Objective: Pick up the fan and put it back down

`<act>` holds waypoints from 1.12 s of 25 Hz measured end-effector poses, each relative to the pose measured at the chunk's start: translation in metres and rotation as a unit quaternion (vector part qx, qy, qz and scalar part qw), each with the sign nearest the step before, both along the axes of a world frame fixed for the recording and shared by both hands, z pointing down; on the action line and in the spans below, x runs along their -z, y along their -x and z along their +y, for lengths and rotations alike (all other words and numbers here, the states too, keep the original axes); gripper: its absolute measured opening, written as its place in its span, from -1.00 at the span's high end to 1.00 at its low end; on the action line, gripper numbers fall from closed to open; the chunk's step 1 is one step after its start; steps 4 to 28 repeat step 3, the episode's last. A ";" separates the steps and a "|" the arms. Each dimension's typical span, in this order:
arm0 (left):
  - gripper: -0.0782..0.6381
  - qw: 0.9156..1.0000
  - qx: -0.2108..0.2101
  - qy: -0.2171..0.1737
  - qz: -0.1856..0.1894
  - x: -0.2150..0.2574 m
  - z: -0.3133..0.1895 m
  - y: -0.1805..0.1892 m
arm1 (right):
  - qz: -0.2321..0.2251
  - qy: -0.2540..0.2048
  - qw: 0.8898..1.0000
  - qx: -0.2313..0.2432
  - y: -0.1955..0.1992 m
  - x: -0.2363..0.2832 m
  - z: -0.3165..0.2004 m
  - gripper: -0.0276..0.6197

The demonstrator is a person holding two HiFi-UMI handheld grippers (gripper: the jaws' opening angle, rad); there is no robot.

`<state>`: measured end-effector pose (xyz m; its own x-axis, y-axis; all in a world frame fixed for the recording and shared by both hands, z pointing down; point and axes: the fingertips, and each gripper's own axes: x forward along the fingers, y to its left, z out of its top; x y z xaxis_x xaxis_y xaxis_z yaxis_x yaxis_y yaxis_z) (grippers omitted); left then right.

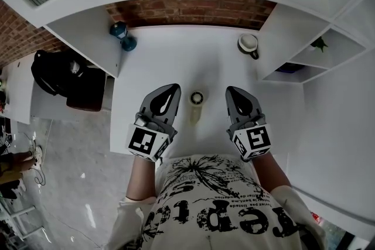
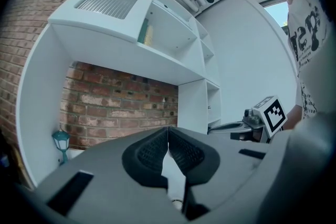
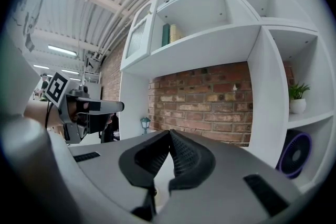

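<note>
The fan [image 3: 295, 153], round, with a dark purple rim, stands in a low shelf compartment at the right; in the head view only a dark sliver of the fan [image 1: 290, 68] shows there. My left gripper [image 1: 173, 89] and right gripper [image 1: 233, 91] hover side by side over the white desk [image 1: 176, 55], both well short of the fan. Each has its jaws shut with nothing between them, as the left gripper [image 2: 168, 131] and the right gripper [image 3: 169, 134] show in their own views. A small pale cylinder with a dark ring top [image 1: 197, 99] stands between them.
A teal lantern [image 1: 123, 36] sits at the desk's back left by the brick wall. A mug [image 1: 249, 44] stands at the back right. A potted plant [image 3: 297, 98] occupies the compartment above the fan. A black bag [image 1: 58, 74] lies beyond the desk's left edge.
</note>
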<state>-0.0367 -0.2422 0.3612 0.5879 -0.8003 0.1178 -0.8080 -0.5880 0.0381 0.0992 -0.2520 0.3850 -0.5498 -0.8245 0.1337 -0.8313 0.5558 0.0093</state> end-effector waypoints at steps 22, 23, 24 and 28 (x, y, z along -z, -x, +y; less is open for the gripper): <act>0.74 1.000 -0.003 -0.003 0.002 -0.002 -0.002 -0.002 | 0.000 0.001 1.000 -0.001 0.000 -0.002 -0.002 0.88; 0.74 1.000 -0.003 -0.003 0.002 -0.002 -0.002 -0.002 | 0.000 0.001 1.000 -0.001 0.000 -0.002 -0.002 0.88; 0.74 1.000 -0.003 -0.003 0.002 -0.002 -0.002 -0.002 | 0.000 0.001 1.000 -0.001 0.000 -0.002 -0.002 0.88; 0.74 1.000 -0.003 -0.003 0.002 -0.002 -0.002 -0.002 | 0.000 0.001 1.000 -0.001 0.000 -0.002 -0.002 0.88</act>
